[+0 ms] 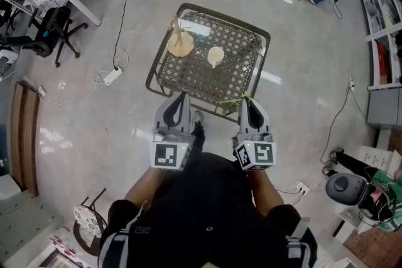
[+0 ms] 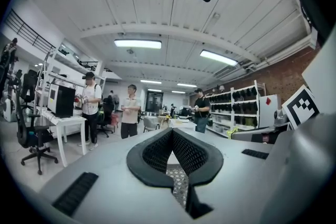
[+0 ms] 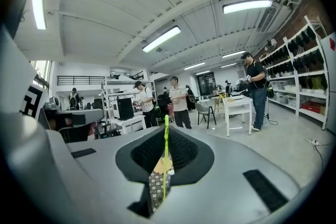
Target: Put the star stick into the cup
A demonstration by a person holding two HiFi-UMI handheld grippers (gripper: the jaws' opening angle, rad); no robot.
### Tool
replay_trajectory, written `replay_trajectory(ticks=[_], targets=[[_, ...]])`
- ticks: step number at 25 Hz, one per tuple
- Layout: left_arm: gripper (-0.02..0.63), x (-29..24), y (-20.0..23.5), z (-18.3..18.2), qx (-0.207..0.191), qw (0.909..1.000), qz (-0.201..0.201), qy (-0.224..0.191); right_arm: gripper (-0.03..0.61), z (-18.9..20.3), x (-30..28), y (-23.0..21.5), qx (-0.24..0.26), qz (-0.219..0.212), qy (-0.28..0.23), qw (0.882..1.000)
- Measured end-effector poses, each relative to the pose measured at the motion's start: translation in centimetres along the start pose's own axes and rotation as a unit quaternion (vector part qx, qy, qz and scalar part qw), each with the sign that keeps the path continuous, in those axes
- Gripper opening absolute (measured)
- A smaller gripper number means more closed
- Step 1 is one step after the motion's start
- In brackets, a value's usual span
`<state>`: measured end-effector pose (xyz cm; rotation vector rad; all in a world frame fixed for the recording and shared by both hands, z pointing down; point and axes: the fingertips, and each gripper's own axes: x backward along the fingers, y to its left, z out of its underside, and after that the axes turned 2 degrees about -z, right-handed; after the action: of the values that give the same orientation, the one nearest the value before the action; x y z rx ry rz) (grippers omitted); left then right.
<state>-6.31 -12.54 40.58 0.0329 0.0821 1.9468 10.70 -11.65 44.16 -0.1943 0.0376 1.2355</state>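
Item 1: left gripper point(image 1: 181, 97), at the near edge of the mesh table point(image 1: 207, 81), left side. I read its jaws as closed tip to tip, with nothing between them.
Item 2: round wooden piece point(image 1: 180, 44), on the table's far left part.
Item 3: cup point(image 1: 215, 56), on the table, near that piece on its right.
Item 4: right gripper point(image 1: 247, 102), at the table's near right edge, clamped on the star stick point(image 3: 166, 155). The stick is a thin yellow-green rod, apart from the cup.
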Motion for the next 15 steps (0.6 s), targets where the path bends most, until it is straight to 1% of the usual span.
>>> replay_trajectory(ticks=[4,7,15], targets=[[0.015,-2.9,2.1,0.0,0.015,0.9999,-0.002,0.004,0.021,-0.1,-4.1,-0.5,0.0,0.005,0.012,1.0],[0.015,-4.4,3.2,0.1,0.016,0.9999,0.002,0.005,0.021,0.0,-6.7,-0.8,0.002,0.009,0.011,1.0],[0.015,-7.0,4.3,0.5,0.019,0.9998,0.005,0.007,0.021,1.2,-11.4,-2.8,-0.004,0.019,0.013,1.0]])
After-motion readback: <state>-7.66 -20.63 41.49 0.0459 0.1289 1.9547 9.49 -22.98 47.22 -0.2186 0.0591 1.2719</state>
